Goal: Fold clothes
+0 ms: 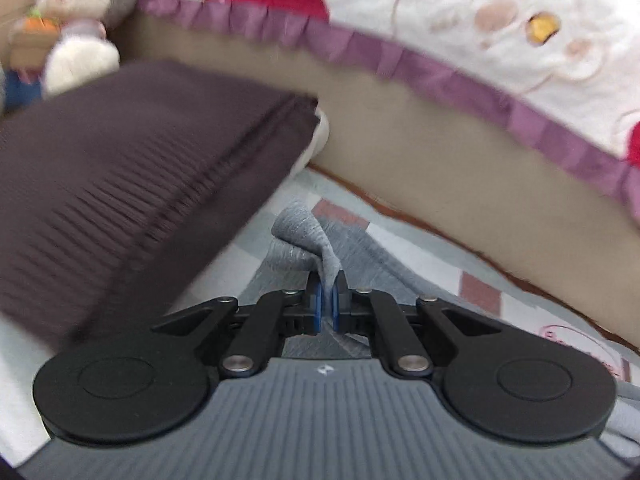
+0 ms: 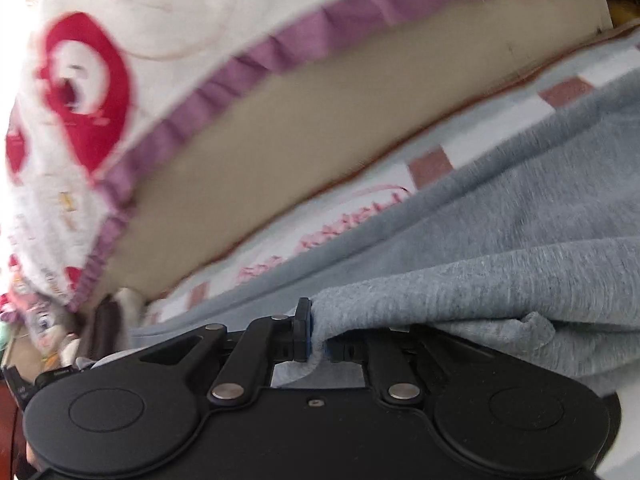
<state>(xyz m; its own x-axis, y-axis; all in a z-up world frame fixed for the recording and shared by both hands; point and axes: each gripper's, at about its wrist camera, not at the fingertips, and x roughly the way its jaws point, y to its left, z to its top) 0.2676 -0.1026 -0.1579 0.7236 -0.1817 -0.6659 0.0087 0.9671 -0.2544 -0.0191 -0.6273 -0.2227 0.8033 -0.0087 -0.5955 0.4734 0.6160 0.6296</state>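
1. Left gripper [image 1: 329, 300] pointing forward and low over the bed sheet [image 1: 248, 256], blue pads [image 1: 318, 300] pinched tight on a narrow fold of the grey garment [image 1: 316, 240], which rises between the fingers in a small peak
2. Right gripper [image 2: 318, 336] tilted relative to the scene, fingers clamped on a thick edge of the same grey garment [image 2: 520, 248]; cloth draped over the right finger, hiding it almost entirely, only the left finger [image 2: 303, 330] clearly visible
3. Grey garment lying spread on the patterned sheet [image 2: 400, 176] in the right wrist view, reaching from the grip up toward the right edge of the frame; outline cut off on the right and below
4. In the left wrist view, only a crumpled strip of the garment visible ahead of the fingers and beside the gripper body; type of clothing impossible to make out
5. Dark brown ribbed pillow [image 1: 132, 184] to the left of the left gripper, close beside the garment; touching or not, unclear
6. Beige headboard [image 1: 440, 160] beyond the sheet, with a white quilt [image 1: 460, 20] edged in a purple frill on top of it, printed with red shapes
7. Plush rabbit [image 1: 80, 24] in the far left corner, blurred, partly cut off by the frame edge
8. Both views smeared by motion blur, so print on the sheet unreadable
9. Small cluttered items at the lower left of the right wrist view too blurred to identify
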